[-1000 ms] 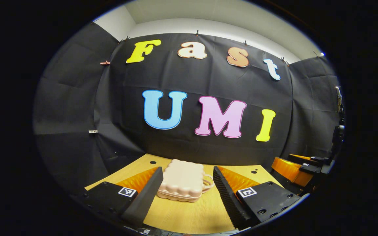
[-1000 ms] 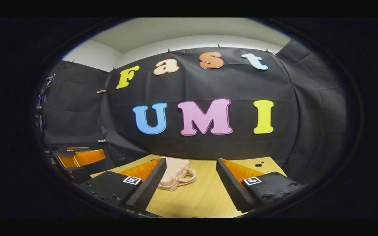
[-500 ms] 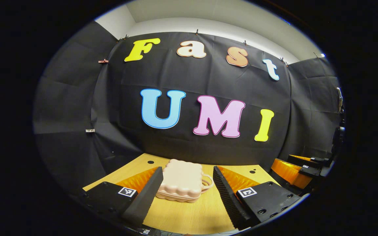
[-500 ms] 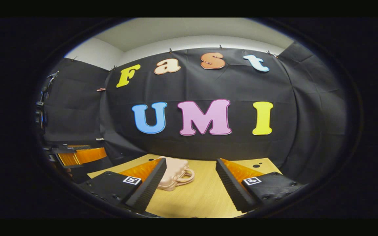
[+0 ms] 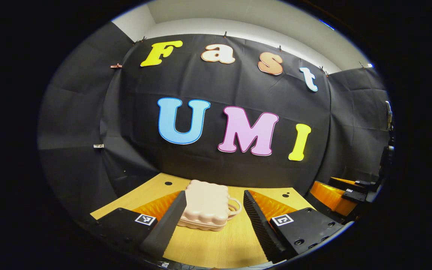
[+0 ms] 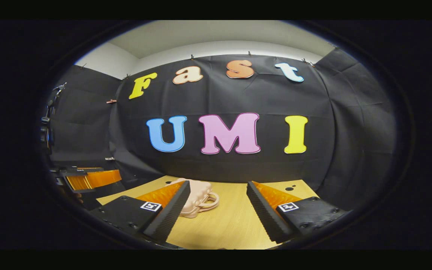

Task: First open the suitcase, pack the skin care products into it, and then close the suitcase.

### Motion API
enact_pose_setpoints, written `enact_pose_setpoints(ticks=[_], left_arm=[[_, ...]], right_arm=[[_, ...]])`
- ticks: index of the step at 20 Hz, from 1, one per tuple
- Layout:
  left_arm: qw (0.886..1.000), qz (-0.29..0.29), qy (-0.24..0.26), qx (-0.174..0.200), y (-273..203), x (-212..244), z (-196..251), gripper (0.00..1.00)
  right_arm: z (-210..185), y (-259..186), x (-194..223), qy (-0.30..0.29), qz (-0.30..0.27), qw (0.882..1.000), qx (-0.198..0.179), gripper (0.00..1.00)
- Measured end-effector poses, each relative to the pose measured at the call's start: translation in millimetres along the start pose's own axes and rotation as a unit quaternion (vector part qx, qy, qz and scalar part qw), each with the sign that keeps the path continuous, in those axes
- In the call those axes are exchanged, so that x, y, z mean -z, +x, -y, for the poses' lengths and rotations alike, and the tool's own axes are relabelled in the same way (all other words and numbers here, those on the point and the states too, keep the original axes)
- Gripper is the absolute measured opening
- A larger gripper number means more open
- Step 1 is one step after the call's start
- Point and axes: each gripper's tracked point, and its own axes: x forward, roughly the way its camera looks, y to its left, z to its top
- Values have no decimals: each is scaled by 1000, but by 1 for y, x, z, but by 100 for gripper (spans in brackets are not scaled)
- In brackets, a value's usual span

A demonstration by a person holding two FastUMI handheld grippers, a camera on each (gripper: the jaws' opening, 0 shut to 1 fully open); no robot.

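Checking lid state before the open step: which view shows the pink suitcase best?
Left gripper view: the suitcase lies between the open fingers, lid down, handle to its right. In the right gripper view the suitcase is partly hidden behind a finger; mostly its handle end shows.

Wooden table (image 5: 216, 247) (two small dark holes near its far edge).

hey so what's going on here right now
A person holds two grippers over a wooden table, and neither is gripping anything. A small pink suitcase lies flat and closed on the table, its handle pointing sideways. The left gripper is open and lined up with the case ahead of its fingers. The right gripper is open too, with the case off to its left.
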Motion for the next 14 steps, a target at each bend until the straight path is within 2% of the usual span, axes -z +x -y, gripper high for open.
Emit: enact_pose_setpoints(ticks=[1,14], left_arm=[[1000,-1,-2,4,1,0,3,96],[999,1,-6,44,23,2,22,96]], right_arm=[[2,-1,0,-1,0,1000,2,96],[22,3,-2,-7,2,999,42,96]])
